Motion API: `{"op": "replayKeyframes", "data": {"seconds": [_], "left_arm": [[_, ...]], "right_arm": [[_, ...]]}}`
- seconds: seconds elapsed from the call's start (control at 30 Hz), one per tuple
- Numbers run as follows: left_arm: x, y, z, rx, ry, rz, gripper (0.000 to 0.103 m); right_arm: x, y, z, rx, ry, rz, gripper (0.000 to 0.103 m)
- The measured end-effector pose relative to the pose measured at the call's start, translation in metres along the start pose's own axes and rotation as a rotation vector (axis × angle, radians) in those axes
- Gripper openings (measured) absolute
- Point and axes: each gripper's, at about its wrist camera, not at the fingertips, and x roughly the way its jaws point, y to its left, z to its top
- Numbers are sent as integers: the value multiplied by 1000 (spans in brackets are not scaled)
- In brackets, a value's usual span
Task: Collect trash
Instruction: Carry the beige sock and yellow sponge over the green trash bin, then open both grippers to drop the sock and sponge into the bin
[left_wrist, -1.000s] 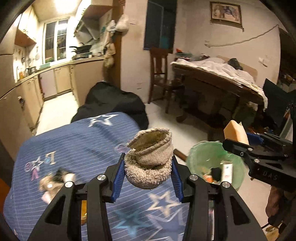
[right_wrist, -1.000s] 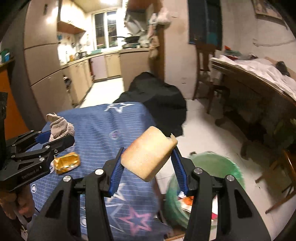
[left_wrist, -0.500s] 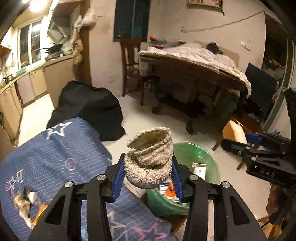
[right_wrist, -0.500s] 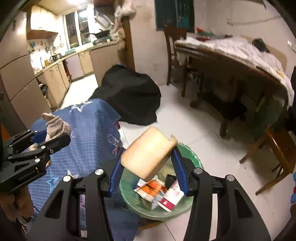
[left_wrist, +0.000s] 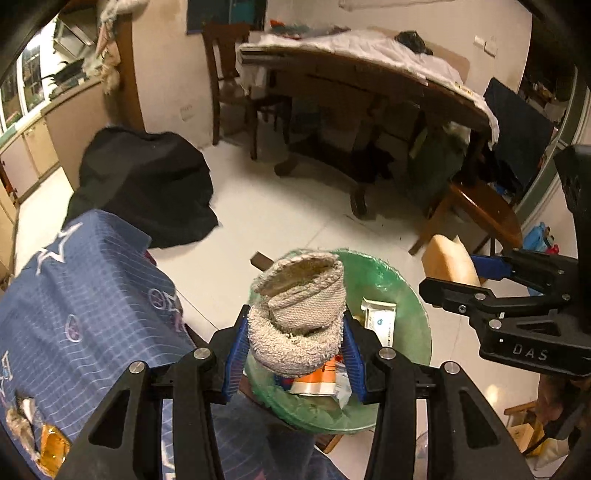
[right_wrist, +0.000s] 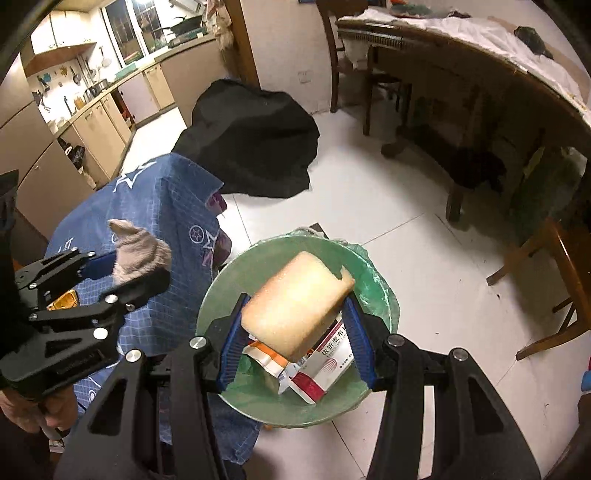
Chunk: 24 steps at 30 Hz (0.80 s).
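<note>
My left gripper (left_wrist: 295, 354) is shut on a rolled beige sock (left_wrist: 299, 317) and holds it above the near rim of a green-lined trash bin (left_wrist: 406, 291). In the right wrist view the same sock (right_wrist: 138, 254) and left gripper (right_wrist: 125, 273) show at the left. My right gripper (right_wrist: 295, 343) is shut on a tan sponge block (right_wrist: 295, 306), hanging over the bin (right_wrist: 221, 291). Cartons and wrappers (right_wrist: 325, 365) lie inside the bin. The sponge (left_wrist: 448, 262) also appears at the right of the left wrist view.
A blue star-patterned cloth (left_wrist: 81, 295) covers the low table left of the bin, with crumpled wrappers (left_wrist: 44, 443) on it. A black bag (right_wrist: 251, 136) lies on the white floor. A wooden dining table (left_wrist: 369, 77), chairs and a stool (right_wrist: 554, 280) stand beyond.
Both grippers have swung from over the blue cloth to the right and down until they hang above the green bin. Each keeps its hold, on the sock and on the sponge.
</note>
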Motion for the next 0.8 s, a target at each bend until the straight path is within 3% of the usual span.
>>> {"op": "replayKeyframes", "data": {"seconds": [0.27,0.8], "left_arm": [[40,6,3,-22,54,-22,46],[71,-1,6,-26,88,-17,47]], "right_arm": [[19,-12,2,-2,43,2,48],[35,-30,5,7,64,10,50]]}}
